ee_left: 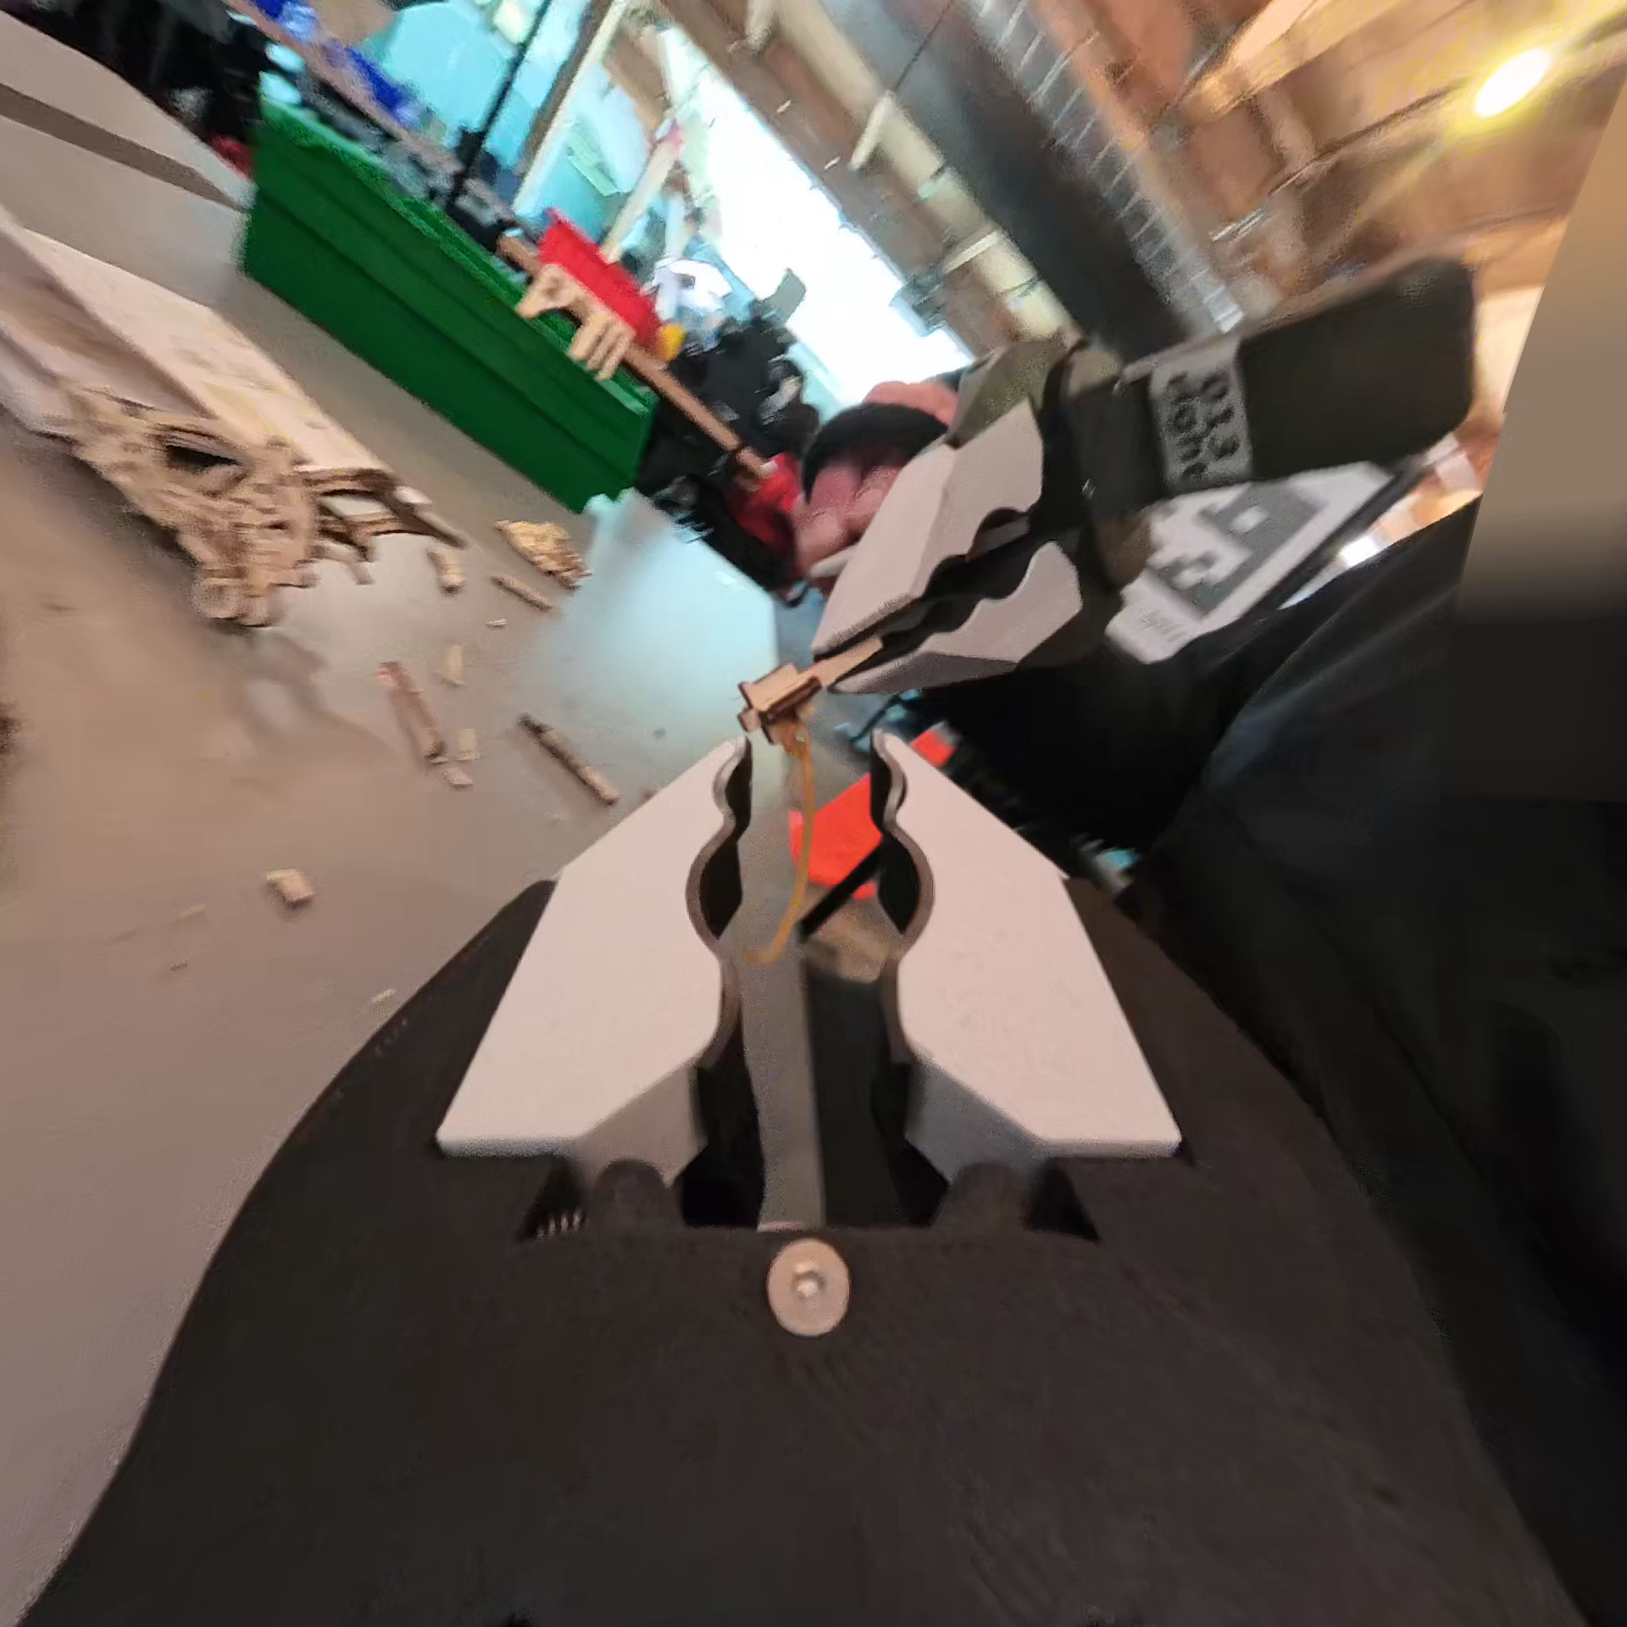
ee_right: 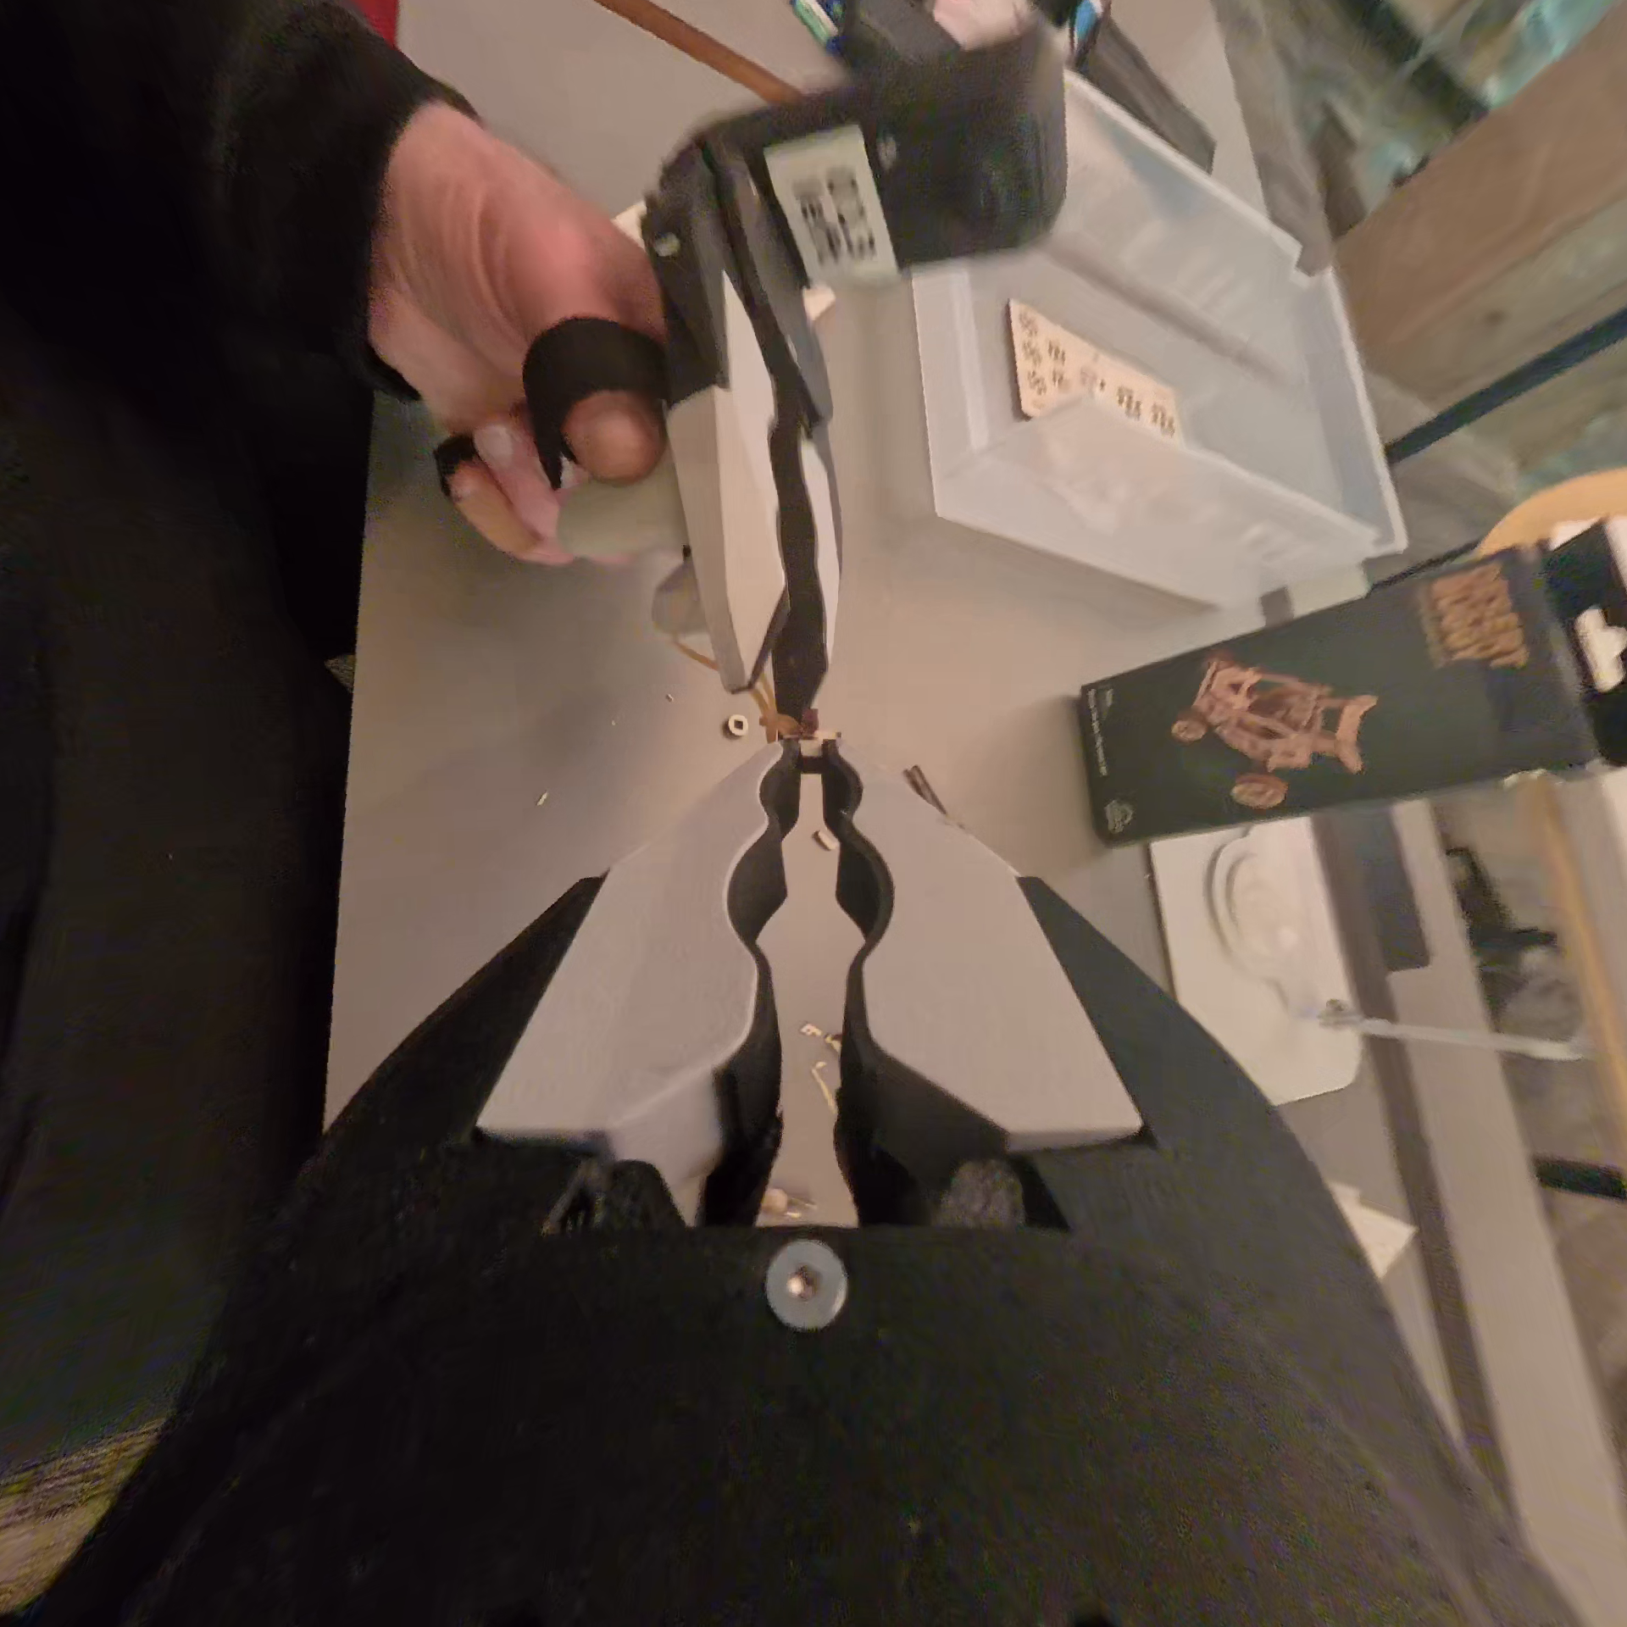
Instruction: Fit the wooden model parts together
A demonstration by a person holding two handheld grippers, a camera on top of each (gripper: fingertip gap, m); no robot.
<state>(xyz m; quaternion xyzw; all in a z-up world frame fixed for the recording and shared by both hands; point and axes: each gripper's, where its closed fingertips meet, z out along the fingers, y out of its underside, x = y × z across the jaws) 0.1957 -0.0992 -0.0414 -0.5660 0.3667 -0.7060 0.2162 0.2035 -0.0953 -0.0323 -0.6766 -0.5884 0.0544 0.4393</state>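
The small wooden part (ee_left: 775, 700) is up in the air, not on the table (ee_left: 264, 924). In the left wrist view, the right gripper (ee_left: 828, 673) comes in from the right side and pinches this part at its tips, with its jaws closed on it. A thin yellow rubber band (ee_left: 797, 845) hangs down from the part. The left gripper (ee_left: 814, 753) is just under the part. Its two jaws stand apart and they hold nothing that I can see. The band dangles in the gap between them. Far back toward the table's far edge lie many loose wooden bits (ee_left: 414, 704), a pile of cut wood (ee_left: 220, 502) and a green crate (ee_left: 440, 352).

In the right wrist view, the right gripper (ee_right: 814, 748) again squeezes the small wooden part (ee_right: 814, 747) right at its tips. The left gripper (ee_right: 784, 713) points down at it from above, held by a hand (ee_right: 511, 290). Its tips almost touch the part. The rubber band (ee_right: 766, 704) shows beside them. Toward the right edge of the table (ee_right: 528, 704) sit a clear tray (ee_right: 1144, 528) with a wooden sheet (ee_right: 1092, 379) in it, and a dark box (ee_right: 1338, 704).

I think the step in hand is bringing the two grippers together at the part, maybe to hook the band on. Next, the left gripper needs to close gently on the band or the part. The bit is tiny and could slip or snap.
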